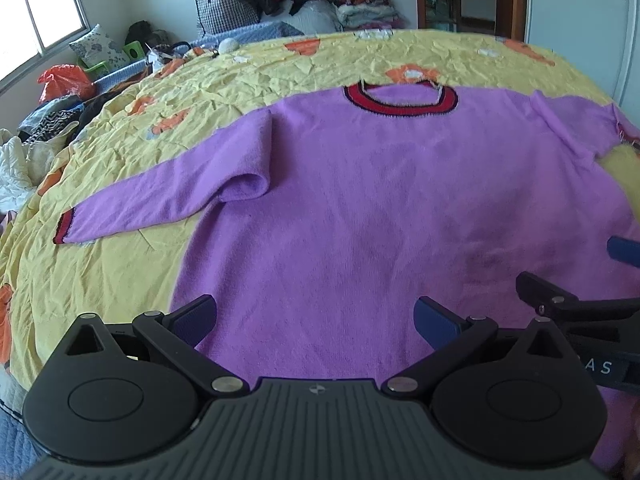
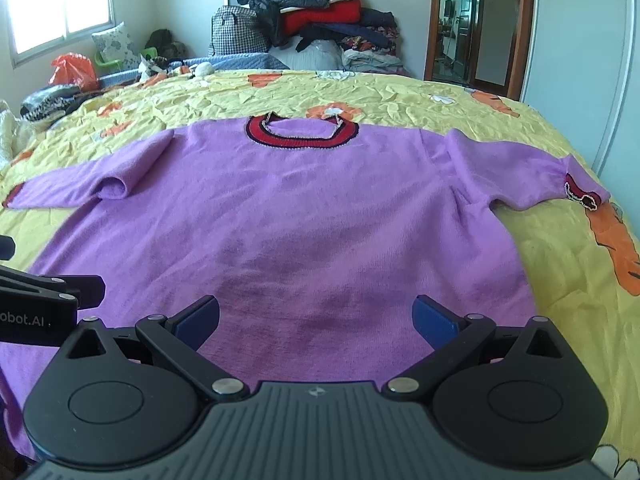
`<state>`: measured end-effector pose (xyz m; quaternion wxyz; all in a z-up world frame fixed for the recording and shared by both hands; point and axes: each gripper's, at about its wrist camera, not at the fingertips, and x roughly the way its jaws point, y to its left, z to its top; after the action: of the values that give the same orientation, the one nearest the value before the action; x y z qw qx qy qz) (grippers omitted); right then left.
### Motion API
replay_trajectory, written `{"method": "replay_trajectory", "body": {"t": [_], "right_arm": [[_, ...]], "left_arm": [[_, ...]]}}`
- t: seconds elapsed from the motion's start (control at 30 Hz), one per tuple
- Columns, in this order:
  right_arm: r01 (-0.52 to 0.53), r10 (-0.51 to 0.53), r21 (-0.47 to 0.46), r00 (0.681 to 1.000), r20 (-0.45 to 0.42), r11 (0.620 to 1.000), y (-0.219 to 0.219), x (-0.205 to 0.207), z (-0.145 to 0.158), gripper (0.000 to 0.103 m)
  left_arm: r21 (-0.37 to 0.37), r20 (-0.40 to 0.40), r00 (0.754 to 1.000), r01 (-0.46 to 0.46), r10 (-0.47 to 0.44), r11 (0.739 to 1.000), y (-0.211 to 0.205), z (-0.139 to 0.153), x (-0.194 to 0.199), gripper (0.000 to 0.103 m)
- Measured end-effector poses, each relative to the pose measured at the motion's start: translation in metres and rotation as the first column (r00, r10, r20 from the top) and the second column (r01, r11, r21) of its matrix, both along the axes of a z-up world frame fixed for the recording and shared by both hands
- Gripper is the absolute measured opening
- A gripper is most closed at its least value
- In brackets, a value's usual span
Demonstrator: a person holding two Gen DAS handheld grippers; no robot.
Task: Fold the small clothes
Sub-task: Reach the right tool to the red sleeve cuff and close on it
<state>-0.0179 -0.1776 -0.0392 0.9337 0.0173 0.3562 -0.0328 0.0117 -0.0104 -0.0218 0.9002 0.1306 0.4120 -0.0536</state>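
A purple sweater with a red collar lies flat on a yellow bedspread, both sleeves spread outward. The left sleeve ends in a red cuff, and the right sleeve does too. My left gripper hovers open above the sweater's lower hem, nothing between its blue pads. My right gripper is open beside it, also over the hem and holding nothing. Each gripper shows at the edge of the other's view.
The yellow bedspread with orange flowers covers the bed. Piles of clothes stack against the far wall. Loose garments and an orange bag lie at the left. A doorway stands at the back right.
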Motion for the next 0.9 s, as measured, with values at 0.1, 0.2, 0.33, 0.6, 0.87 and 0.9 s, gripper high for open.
{"method": "replay_trajectory", "body": {"t": [0.1,0.2,0.33,0.6,0.87,0.9], "right_arm": [[0.003,-0.001,-0.100,1.000,0.028,0.995,-0.004,0.008,0.001,0.103],[0.044,-0.034,-0.129,0.997,0.075,0.991,-0.030,0.017,0.006,0.103],[0.148,-0.135,-0.094,0.983,0.125,0.985,-0.096,0.027,0.009,0.103],[0.254,-0.223,-0.207,0.962,0.158,0.945,-0.202,0.052,0.003,0.103],[0.221,-0.194,-0.270,0.973,0.122,0.937,-0.261,0.099,-0.014,0.103],[0.201,-0.179,-0.241,0.978,0.107,0.950,-0.269,0.105,-0.016,0.103]], "left_arm": [[0.014,0.005,1.000,0.009,-0.009,1.000,-0.005,0.000,0.006,0.103],[0.023,0.059,0.998,0.022,-0.023,0.999,-0.011,0.003,0.010,0.103],[0.030,0.082,0.996,0.040,-0.042,0.999,-0.025,0.002,0.021,0.103],[-0.105,-0.026,0.990,0.135,-0.138,0.985,-0.056,-0.014,0.053,0.103],[-0.232,-0.083,0.975,0.183,-0.207,0.955,-0.089,-0.017,0.084,0.103],[-0.255,-0.093,0.972,0.187,-0.216,0.949,-0.091,-0.019,0.087,0.103]]}}
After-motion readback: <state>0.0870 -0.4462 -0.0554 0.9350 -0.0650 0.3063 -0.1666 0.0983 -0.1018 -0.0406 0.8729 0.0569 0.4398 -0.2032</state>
